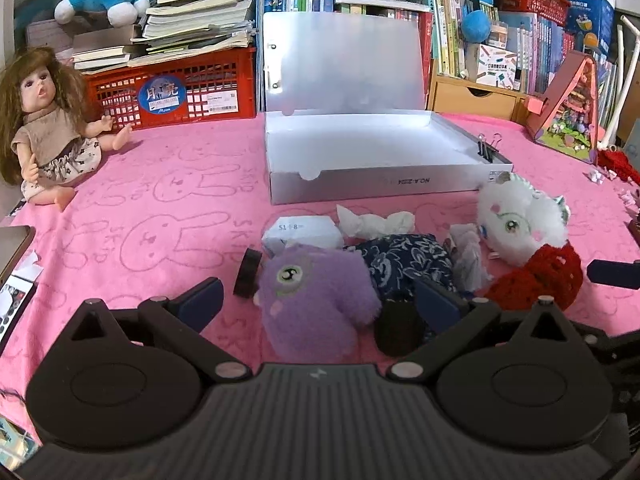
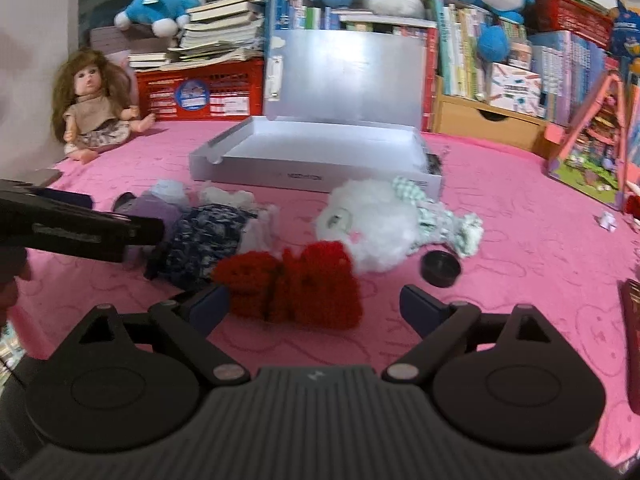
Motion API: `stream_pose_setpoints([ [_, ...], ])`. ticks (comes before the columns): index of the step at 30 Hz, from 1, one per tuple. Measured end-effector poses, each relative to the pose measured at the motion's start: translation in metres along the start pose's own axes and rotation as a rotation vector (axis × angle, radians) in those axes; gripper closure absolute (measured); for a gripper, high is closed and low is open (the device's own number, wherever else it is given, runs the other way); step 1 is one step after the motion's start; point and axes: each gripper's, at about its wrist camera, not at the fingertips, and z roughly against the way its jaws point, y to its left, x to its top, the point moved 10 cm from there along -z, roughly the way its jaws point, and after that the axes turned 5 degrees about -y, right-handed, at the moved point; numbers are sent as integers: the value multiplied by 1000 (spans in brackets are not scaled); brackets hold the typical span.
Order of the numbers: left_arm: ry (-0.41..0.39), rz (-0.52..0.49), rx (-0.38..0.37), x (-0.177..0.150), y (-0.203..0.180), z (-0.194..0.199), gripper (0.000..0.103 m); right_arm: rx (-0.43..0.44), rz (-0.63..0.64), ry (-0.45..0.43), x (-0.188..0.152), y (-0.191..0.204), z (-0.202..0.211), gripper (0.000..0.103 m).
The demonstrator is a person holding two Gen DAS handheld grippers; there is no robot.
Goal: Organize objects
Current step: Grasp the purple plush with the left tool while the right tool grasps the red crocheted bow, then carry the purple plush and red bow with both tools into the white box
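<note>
A purple plush [image 1: 316, 300] lies on the pink cloth between the wide-open fingers of my left gripper [image 1: 320, 300]. Beside it lie a dark blue patterned cloth [image 1: 404, 264], a white plush [image 1: 520, 220], a red knitted piece [image 1: 540, 276], crumpled white tissue [image 1: 376, 222] and small black round pieces [image 1: 248, 274]. My right gripper [image 2: 314, 306] is open just in front of the red knitted piece [image 2: 296, 286], with the white plush [image 2: 372, 224] behind it. The left gripper shows at the left of the right wrist view [image 2: 80, 232]. An open white box [image 1: 380, 152] stands behind the pile.
A doll [image 1: 44, 128] sits at the far left. A red crate [image 1: 176, 88] with stacked books, bookshelves and blue plush toys line the back. A pink toy house [image 1: 568, 116] stands at the right. Binder clips [image 1: 488, 148] sit on the box corner. A black cap [image 2: 440, 268] lies right.
</note>
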Motion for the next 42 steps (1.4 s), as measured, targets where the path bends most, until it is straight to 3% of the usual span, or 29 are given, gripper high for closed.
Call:
stream_pose_setpoints([
  [4, 15, 22, -3, -4, 4, -4, 11, 44, -7, 5, -1, 7, 1, 1],
  [9, 51, 33, -5, -13, 7, -9, 28, 22, 8, 19, -2, 12, -6, 1],
  [25, 42, 65, -33, -13, 8, -26, 28, 39, -11, 49, -15, 15, 1, 12],
  [27, 41, 80, -35, -11, 9, -24, 39, 48, -26, 50, -14, 15, 2, 22],
  [28, 41, 89, -37, -10, 9, -23, 40, 54, -36, 52, -14, 15, 3, 26],
  [32, 20, 96, -50, -2, 9, -12, 54, 52, -53, 35, -8, 14, 6, 30],
  [42, -10, 118, -114, 19, 7, 8, 58, 29, -108, -4, 10, -3, 10, 32],
])
